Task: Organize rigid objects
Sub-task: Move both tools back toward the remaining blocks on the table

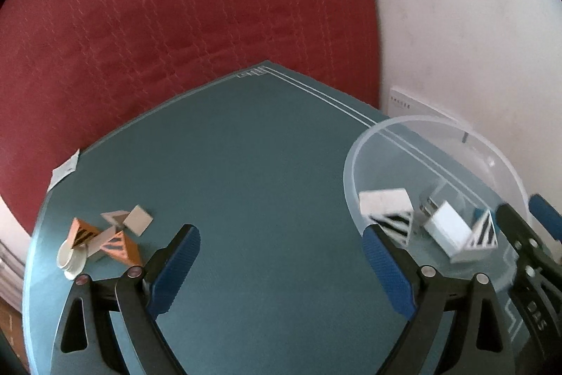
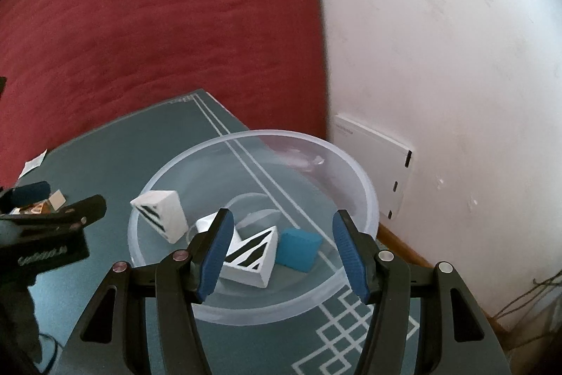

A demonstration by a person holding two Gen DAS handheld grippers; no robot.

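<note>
A clear plastic bowl [image 2: 351, 171] stands on the teal mat and holds two white black-striped wedge blocks [image 2: 165, 213] [image 2: 251, 259] and a blue block [image 2: 298, 248]. My right gripper [image 2: 281, 231] is open and empty over the bowl. The bowl [image 1: 354, 164] also shows at the right of the left wrist view. My left gripper [image 1: 281, 245] is open and empty above the bare mat. At the mat's left edge lie orange striped wedges [image 1: 117, 245], a grey tile [image 1: 138, 220] and a small white cup [image 1: 72, 260].
The teal mat [image 1: 253, 146] covers a small table against a red cushion [image 1: 175, 6] and a white wall [image 2: 439, 41]. A white paper slip [image 1: 65, 169] lies at the mat's far left edge. A white panel [image 2: 372, 160] leans on the wall behind the bowl.
</note>
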